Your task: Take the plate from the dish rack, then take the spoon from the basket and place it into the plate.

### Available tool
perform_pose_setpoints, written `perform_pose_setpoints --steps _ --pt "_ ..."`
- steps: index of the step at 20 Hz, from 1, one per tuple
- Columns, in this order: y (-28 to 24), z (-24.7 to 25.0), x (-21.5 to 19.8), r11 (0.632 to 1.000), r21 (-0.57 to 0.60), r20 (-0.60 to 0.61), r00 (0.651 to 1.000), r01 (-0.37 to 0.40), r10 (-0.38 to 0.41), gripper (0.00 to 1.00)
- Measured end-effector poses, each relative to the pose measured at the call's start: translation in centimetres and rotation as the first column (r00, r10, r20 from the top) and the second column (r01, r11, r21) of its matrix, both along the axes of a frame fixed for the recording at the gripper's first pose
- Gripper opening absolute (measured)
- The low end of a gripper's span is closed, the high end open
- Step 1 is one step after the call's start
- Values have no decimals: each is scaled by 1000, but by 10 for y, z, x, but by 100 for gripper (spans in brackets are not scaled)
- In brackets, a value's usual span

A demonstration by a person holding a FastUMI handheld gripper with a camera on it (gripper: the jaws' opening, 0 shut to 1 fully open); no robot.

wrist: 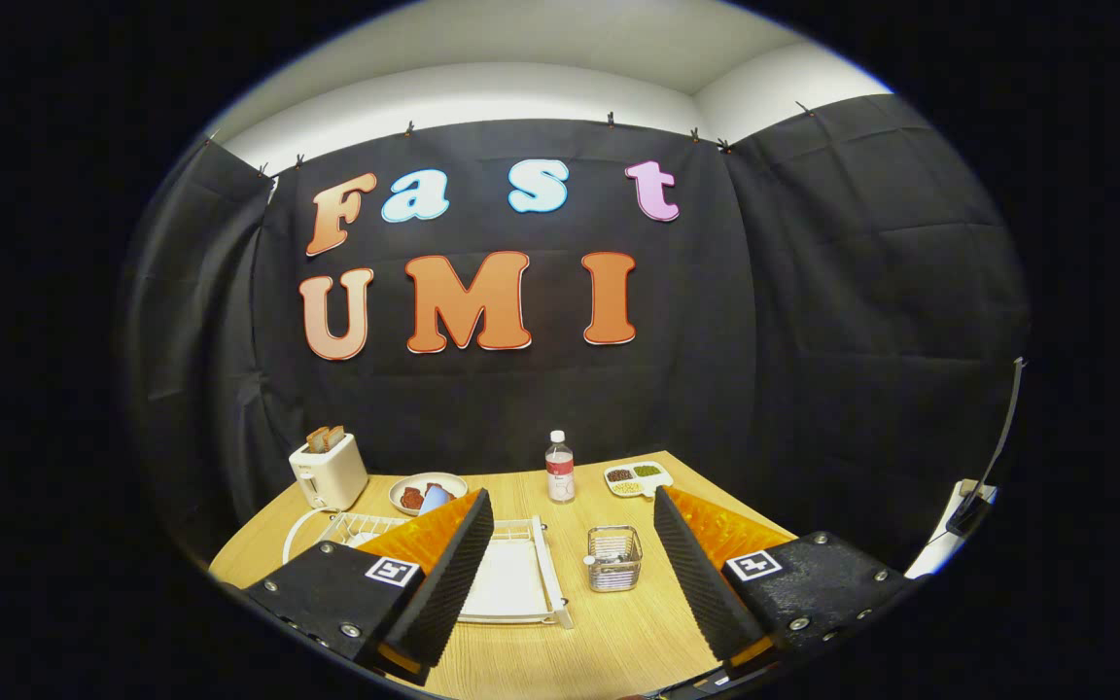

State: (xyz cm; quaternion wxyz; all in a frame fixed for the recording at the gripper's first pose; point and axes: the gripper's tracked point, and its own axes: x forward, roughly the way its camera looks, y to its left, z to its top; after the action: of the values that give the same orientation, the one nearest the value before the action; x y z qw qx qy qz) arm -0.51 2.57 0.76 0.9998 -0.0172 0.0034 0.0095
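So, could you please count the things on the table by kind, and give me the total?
Toaster: 1
Round plate with food: 1
Bottle: 1
Divided dish: 1
Dish rack: 1
Wire basket: 1
Total: 6
The tongs are open above the wooden table, holding nothing.

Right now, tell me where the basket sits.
The basket stands on the table between the open gripper fingers, right beside the dish rack, before the bottle.

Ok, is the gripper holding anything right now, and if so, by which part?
Nothing is held. The gripper has its jaws wide open above the table, with the dish rack and wire basket beyond them.
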Motion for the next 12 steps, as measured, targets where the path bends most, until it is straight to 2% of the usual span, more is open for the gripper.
perform_pose_setpoints --steps 12 --pt "40 -7 13 997 -29 -42 997 -66 65 99"
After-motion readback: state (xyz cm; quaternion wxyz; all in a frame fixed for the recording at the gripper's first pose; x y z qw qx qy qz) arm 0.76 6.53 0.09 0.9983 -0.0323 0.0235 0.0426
